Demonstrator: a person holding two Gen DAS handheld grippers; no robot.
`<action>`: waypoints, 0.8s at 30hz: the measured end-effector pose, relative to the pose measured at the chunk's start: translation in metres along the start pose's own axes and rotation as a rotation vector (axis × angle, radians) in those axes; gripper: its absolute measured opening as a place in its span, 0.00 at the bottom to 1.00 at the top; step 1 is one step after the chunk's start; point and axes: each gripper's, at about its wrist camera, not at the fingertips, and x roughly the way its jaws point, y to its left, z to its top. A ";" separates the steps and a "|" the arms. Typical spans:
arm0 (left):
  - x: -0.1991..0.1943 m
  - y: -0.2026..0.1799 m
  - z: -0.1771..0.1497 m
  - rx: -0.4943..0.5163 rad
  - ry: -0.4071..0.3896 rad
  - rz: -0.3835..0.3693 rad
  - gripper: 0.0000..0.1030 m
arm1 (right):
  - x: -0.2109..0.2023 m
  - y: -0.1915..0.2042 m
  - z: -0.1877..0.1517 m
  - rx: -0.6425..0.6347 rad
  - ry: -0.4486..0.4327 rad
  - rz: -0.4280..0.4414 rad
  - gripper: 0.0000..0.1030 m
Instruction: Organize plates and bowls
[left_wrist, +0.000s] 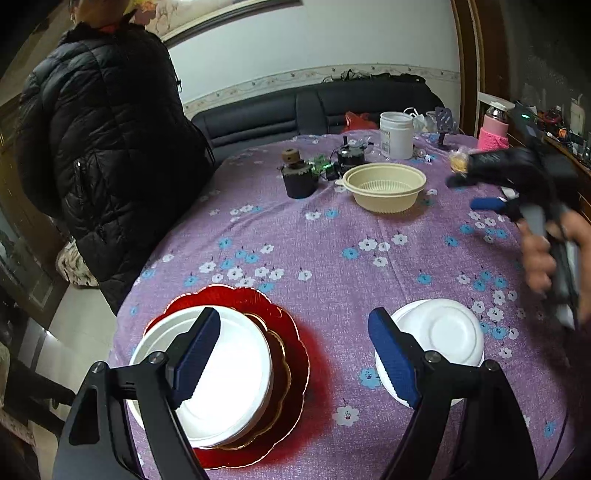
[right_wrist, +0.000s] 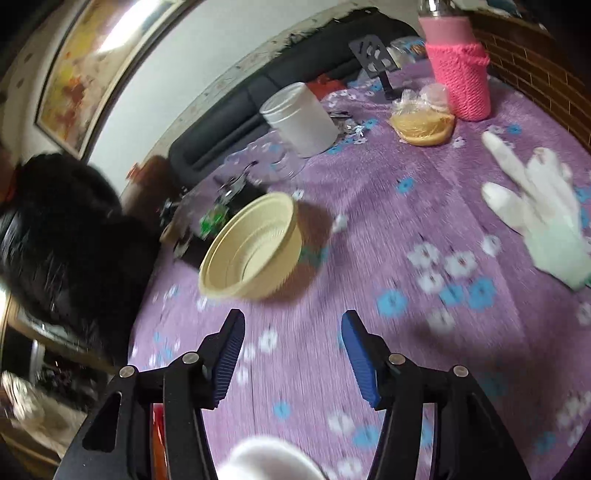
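Observation:
My left gripper (left_wrist: 295, 354) is open above the table's near edge, nothing between its blue pads. Under its left finger lies a white plate (left_wrist: 229, 376) stacked on a red scalloped plate (left_wrist: 258, 306). Behind its right finger a white bowl (left_wrist: 439, 332) sits upside down. A beige plastic bowl (left_wrist: 384, 186) stands upright at mid-table. My right gripper (right_wrist: 293, 354) is open and empty over bare cloth, the beige bowl (right_wrist: 251, 247) ahead to its left. The white bowl (right_wrist: 266, 461) shows blurred at that view's bottom edge. A hand (left_wrist: 539, 258) holds that gripper at the right.
A person in a black padded jacket (left_wrist: 110, 147) stands at the table's left edge. A white jar (left_wrist: 397, 134), a pink-sleeved bottle (right_wrist: 458, 62), a wrapped bun (right_wrist: 423, 125), a white glove (right_wrist: 543, 214) and small dark gadgets (left_wrist: 299, 177) lie on the purple floral cloth (left_wrist: 332, 258).

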 end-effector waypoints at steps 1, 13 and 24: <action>0.002 0.002 0.000 -0.006 0.007 -0.003 0.79 | 0.010 0.000 0.007 0.017 0.002 -0.004 0.57; 0.017 0.014 -0.002 -0.057 0.076 -0.046 0.79 | 0.088 0.012 0.025 0.130 0.122 0.042 0.16; 0.029 0.004 0.003 -0.107 0.136 -0.180 0.79 | 0.028 -0.028 -0.011 0.170 0.191 0.125 0.10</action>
